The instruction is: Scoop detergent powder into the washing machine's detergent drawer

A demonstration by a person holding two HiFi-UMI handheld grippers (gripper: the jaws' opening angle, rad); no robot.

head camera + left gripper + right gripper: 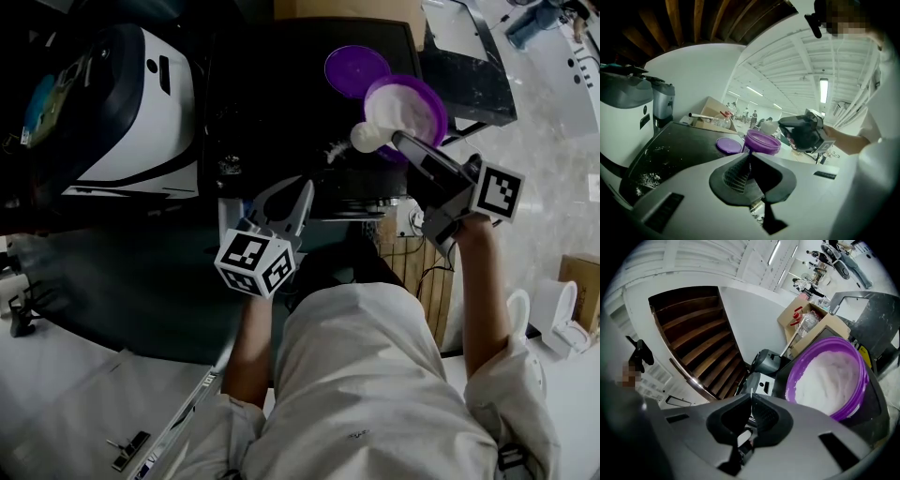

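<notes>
Dark bench [272,103] in a dim hall hung with strip lights [823,89], seen steeply from above. Nearest, at the front of a white shirt [375,375]: left gripper [749,159], jaws pressed together on nothing, held low and short of the bench edge, most likely to leave the working side clear. Just beyond, to the right: right gripper [751,401], pinching the thin handle of a white scoop [370,137] edge-on, bowl out ahead of the jaws and free to dip. Scoop bowl at the near rim of the purple tub [851,406], touching or just over it, cannot tell which; loaded or not, equally unclear. Tub open on the bench, filled well up with detergent powder [829,378]: white, fine, unevenly heaped, some of it clinging to the inside of the purple wall. Purple lid [354,68] flat on the bench just beside the tub, evidently set off to free the mouth for scooping. Well apart on the left, a white appliance [131,103]; behind the tub, an open cardboard box [787,326]. Detergent drawer not made out for certain in any view, so the carry from tub to drawer judged yet to come.
</notes>
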